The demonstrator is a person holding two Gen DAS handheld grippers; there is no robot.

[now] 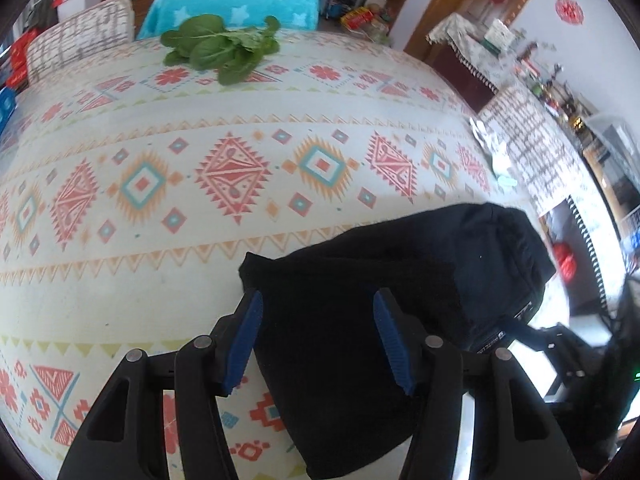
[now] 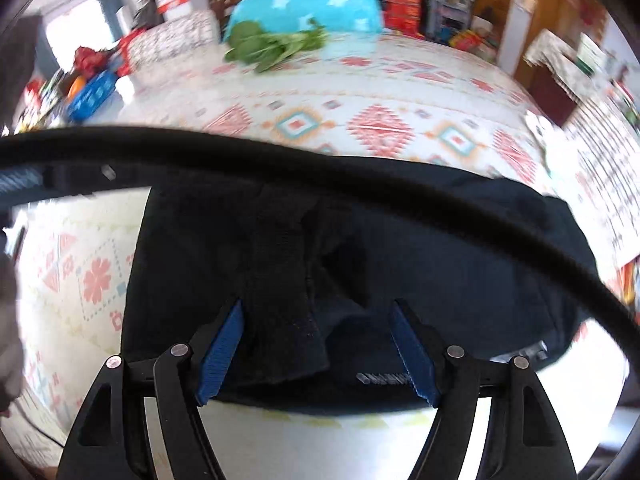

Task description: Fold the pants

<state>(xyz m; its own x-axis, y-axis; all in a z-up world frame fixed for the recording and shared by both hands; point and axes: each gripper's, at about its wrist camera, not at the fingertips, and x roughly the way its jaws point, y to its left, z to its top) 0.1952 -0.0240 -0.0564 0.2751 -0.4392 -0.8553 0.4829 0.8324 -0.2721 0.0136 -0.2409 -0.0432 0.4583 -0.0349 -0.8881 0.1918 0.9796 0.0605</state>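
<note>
One pair of black pants (image 1: 360,344) lies folded near the front edge of one table under a patterned cloth (image 1: 160,184). Two grippers hang over it. The left gripper (image 1: 318,340) has its jaws apart, clamping nothing. The right gripper (image 2: 318,354) has its jaws wide apart above the fabric. One bunch of greens (image 1: 220,48) lies at the far edge. One black cable (image 2: 360,176) crosses the right view.
</note>
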